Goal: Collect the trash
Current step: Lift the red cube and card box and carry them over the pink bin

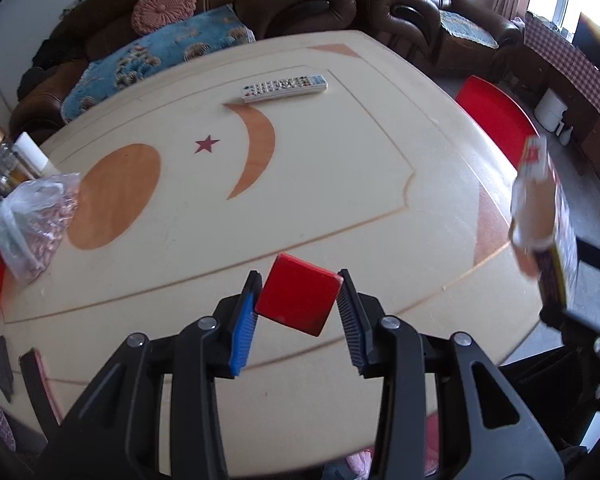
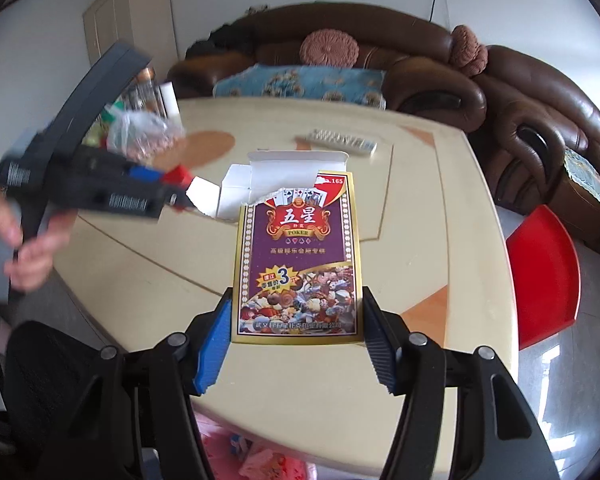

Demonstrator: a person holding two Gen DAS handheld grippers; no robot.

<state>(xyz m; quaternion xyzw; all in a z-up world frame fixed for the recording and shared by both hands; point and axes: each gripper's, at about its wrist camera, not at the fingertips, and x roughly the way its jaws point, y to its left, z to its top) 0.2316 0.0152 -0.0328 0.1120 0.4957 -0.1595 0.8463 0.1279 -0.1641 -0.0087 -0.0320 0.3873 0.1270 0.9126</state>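
Daylight flooded in from a bright window [image 1: 556, 4] at two o'clock, blown out to white glare. The glossy cream table [image 1: 340, 184] was evenly lit, shadows faint. Fisheye bending curved everything toward dark corners. The purple card box [image 1: 540, 216] at three o'clock smeared with motion blur.

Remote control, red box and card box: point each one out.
remote control [image 1: 284, 87]: left wrist view, middle of its button face.
red box [image 1: 298, 294]: left wrist view, centre of its top face.
card box [image 2: 296, 256]: right wrist view, middle of its printed front.

Remote [image 1: 284, 88] on table [image 1: 340, 208]; brown sofa [image 1: 340, 4] behind
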